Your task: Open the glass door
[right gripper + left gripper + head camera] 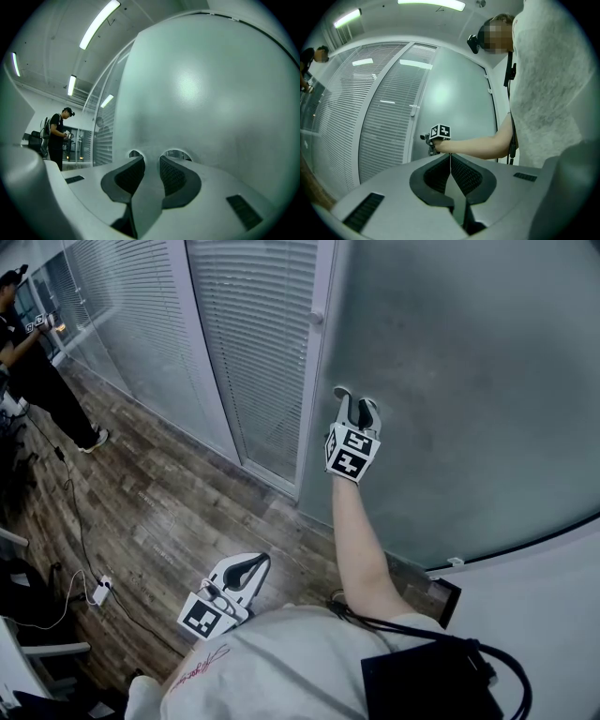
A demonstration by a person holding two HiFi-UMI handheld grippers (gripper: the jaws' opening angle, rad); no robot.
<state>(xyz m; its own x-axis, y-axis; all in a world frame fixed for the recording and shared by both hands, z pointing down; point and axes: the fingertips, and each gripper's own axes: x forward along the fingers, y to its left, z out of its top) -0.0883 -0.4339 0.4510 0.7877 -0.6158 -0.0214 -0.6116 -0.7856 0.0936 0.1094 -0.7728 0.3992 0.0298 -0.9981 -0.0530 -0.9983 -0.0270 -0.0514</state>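
Glass door [469,371]: frosted grey-green panel across the right half of the head view, on the far side of the wooden floor [159,512], seemingly not yet opened.

Far left, a person [33,371] standing well apart, no concern for the push. Next rightward, glass wall with blinds [262,343], then white frame post [314,381] along the door's left edge.

Low and near, left gripper [450,159] held level beside the body, pads pressed together on nothing, idle. Best left there, clear of the door's path.

Right of the post, right gripper [151,161] raised level on an outstretched arm. Jaws part-way apart, nothing between them, only bare glass ahead. Tips at the panel, touching or just short, hard to say which. No handle visible near those tips.

Judged step: push on the panel with the right gripper. For a clean push:
- Plant both tips squarely on the glass.
- Keep the wrist straight behind them.
- Press slowly and steadily, without sliding on the smooth frosted surface.

If hinged at the post, probably easier further right, away from it; hinge side not discernible.
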